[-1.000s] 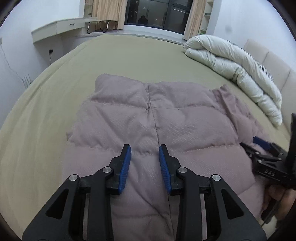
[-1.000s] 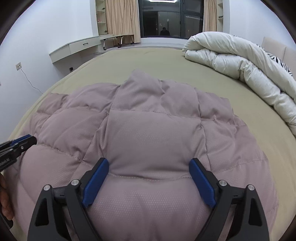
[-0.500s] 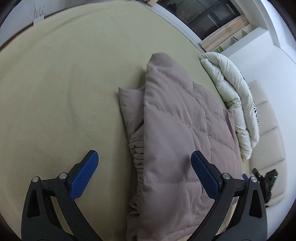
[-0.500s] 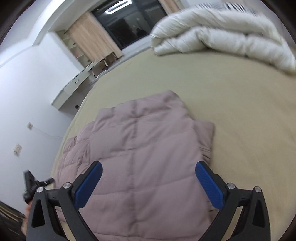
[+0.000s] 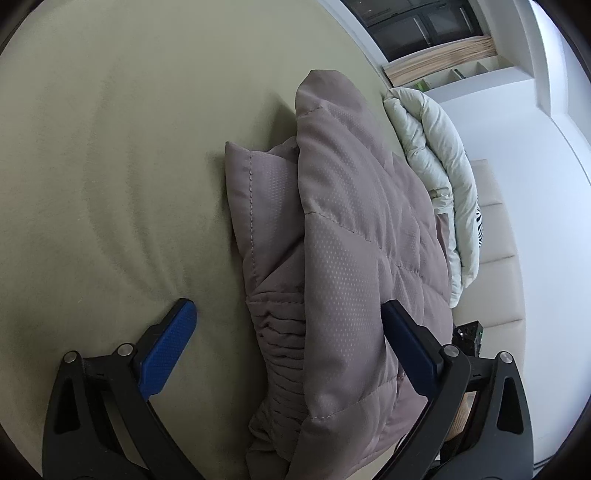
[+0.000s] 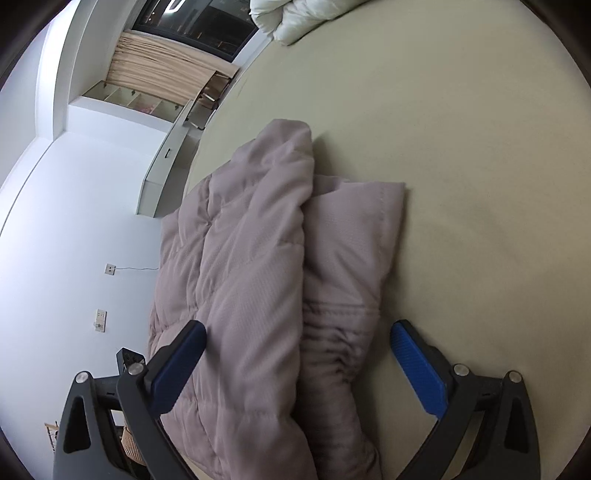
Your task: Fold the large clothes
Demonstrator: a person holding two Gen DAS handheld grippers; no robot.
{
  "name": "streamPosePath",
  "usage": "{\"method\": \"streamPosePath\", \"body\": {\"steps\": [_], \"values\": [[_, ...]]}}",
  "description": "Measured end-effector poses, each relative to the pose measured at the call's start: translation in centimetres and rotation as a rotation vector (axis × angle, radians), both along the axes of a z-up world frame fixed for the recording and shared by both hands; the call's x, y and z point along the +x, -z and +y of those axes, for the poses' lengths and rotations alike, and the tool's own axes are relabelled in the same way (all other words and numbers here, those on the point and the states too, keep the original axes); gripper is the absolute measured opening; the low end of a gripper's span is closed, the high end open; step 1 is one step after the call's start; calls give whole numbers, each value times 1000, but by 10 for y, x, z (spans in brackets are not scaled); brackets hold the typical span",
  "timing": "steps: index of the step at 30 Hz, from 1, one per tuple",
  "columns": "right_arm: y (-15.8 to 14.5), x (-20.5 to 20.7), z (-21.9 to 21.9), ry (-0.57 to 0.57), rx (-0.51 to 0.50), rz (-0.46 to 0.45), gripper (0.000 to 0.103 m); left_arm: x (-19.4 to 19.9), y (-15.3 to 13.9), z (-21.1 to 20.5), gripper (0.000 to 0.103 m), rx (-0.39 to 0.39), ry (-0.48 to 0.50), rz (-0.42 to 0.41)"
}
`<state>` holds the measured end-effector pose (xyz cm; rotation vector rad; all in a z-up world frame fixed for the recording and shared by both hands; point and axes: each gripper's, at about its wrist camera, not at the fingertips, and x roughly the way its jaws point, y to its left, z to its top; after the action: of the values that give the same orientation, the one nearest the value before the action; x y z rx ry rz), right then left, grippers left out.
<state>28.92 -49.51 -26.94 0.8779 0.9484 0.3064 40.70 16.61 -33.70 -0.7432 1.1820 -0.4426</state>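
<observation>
jacket [image 5: 343, 258] edge lies between each wide-open gripper's [image 5: 288, 321] jaws, untouched.

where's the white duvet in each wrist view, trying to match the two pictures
Left wrist view: the white duvet runs down the right side, past the far edge of the mauve puffer jacket, against the beige headboard.
Right wrist view: only a folded end of the white duvet shows, at the top edge, far beyond the puffer jacket.
Shared landmark: the tan curtain beside the dark window.
</observation>
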Motion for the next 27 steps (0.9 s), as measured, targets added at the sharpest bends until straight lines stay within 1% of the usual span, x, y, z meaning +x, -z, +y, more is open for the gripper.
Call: {"method": "streamPosePath", "body": {"steps": [1,2,3,4,5,7,10,12,16,17,20,22,24,26,27], "values": [[0,4,2,-8,22,-7,102,0,0,-1,100,-3,4,-2],[1,6,4,-20,48,-13,97,-1,-2,-2,98,-10,12,-5],[2,9,7,-35,56,-8,97,-1,-3,-5,93,-21,30,-10],[1,10,12,-53,42,-6,97,-1,-5,-10,91,-34,53,-12],[1,11,15,-74,29,-8,97,-3,-6,-12,90,-30,66,-18],[1,11,18,-101,36,-9,96,-3,-3,-13,90,-23,71,-18],[3,7,19,-111,57,-9,94,2,5,-8,90,-88,27,6],[4,7,19,-119,61,-6,94,5,8,-6,88,-122,19,12],[6,20,23,-136,84,-1,93,24,19,-6,74,-190,39,45],[7,25,25,-139,89,-2,93,28,25,-7,69,-222,44,57],[8,37,31,-149,95,-10,93,35,35,-6,69,-253,40,66],[6,39,35,-165,84,-23,93,38,39,-6,67,-261,50,64],[5,31,35,-191,82,-39,86,38,42,-3,56,-261,62,60],[4,25,35,-226,94,-42,79,41,46,-6,52,-270,72,57],[4,23,35,-235,94,-42,78,41,48,-5,51,-273,70,58]]}}
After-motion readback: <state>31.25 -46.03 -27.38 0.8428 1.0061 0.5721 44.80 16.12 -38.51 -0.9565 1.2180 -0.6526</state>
